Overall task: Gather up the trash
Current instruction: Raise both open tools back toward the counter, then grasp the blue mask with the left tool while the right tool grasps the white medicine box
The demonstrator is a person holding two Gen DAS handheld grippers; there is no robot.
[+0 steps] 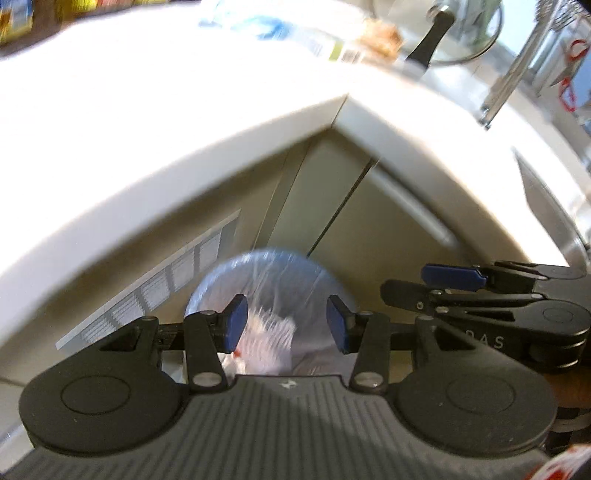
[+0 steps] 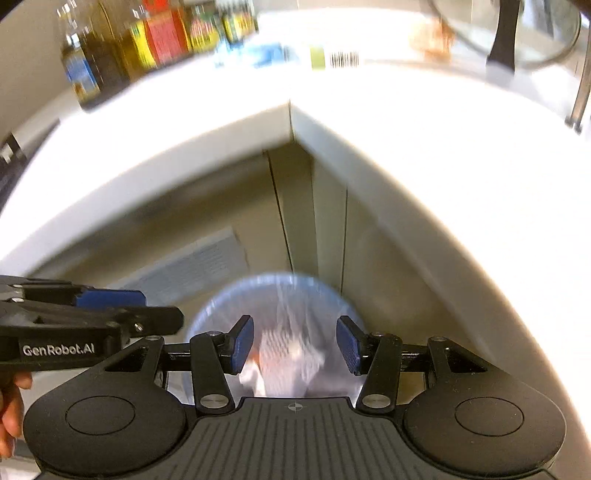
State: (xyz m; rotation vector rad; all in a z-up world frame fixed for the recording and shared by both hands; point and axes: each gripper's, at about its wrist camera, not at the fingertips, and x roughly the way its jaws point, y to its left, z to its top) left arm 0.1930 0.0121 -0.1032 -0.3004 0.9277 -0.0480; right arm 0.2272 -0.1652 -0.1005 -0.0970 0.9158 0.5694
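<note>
A round blue trash bin (image 1: 317, 277) lined with a clear plastic bag stands on the floor in the inner corner of the white counter (image 1: 155, 122); it also shows in the right wrist view (image 2: 221, 306). White crumpled trash (image 1: 269, 339) with some red-orange lies in it, also in the right wrist view (image 2: 291, 354). My left gripper (image 1: 286, 322) is open and empty above the bin. My right gripper (image 2: 295, 345) is open and empty above it too, beside the left one.
On the counter lie a blue-and-white wrapper (image 1: 255, 26), a brownish item (image 1: 380, 35) and a glass lid with a black handle (image 1: 436, 33). Bottles (image 2: 122, 48) line the back left. A vent grille (image 2: 199, 266) sits in the cabinet left of the bin.
</note>
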